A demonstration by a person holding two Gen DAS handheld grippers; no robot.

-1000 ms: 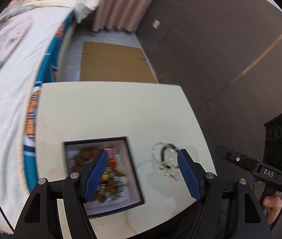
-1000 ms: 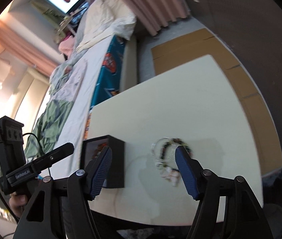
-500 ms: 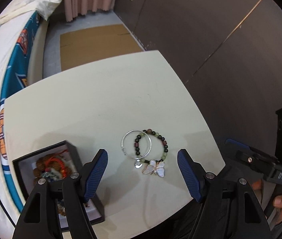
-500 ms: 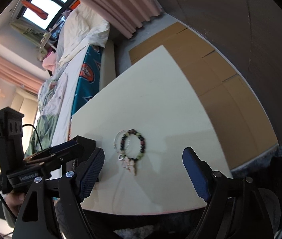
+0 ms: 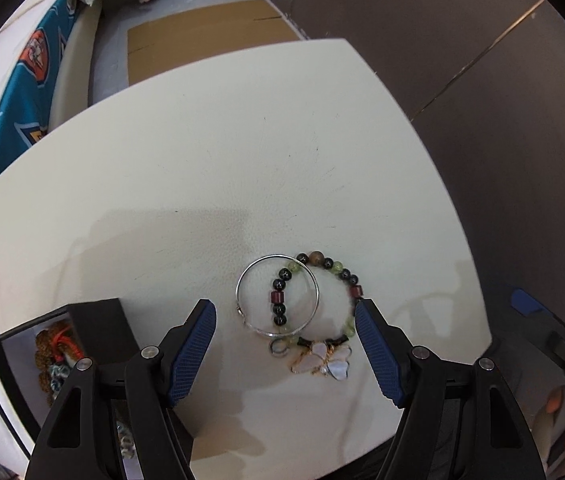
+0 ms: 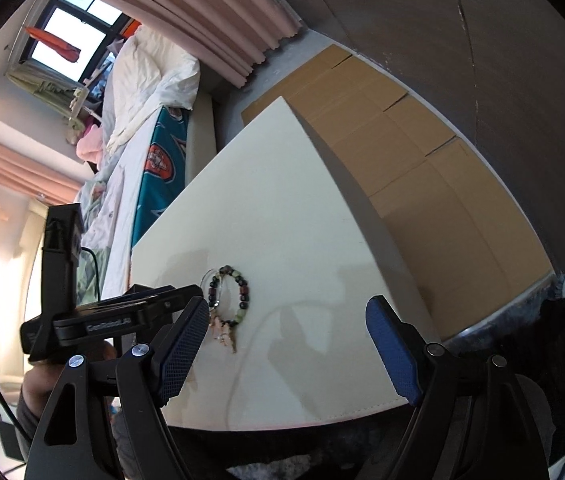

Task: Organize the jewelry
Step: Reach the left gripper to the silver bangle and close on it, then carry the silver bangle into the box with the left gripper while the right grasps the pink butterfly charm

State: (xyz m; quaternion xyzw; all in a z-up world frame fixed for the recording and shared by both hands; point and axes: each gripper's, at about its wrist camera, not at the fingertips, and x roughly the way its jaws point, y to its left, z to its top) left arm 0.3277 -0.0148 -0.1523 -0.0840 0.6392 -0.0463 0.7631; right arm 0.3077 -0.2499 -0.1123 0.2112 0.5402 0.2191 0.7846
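We can make out only one piece of lettering: pale print along the side of the black body of the left gripper [image 6: 122, 322], seen from the right wrist view, which looks like "GenRobot.AI", though the letters are small and blurred. The orange emblem on the teal bedspread [image 6: 160, 162] carries no wording we can read.

We are holding our left gripper [image 5: 285, 320] wide apart over the cream table [image 5: 210, 152], its blue pads flanking the silver bangle [image 5: 277, 295]. The beaded bracelet [image 5: 324, 300] is overlapping the bangle's right side, and the black jewelry box [image 5: 94, 320] is sitting left of the bangle.
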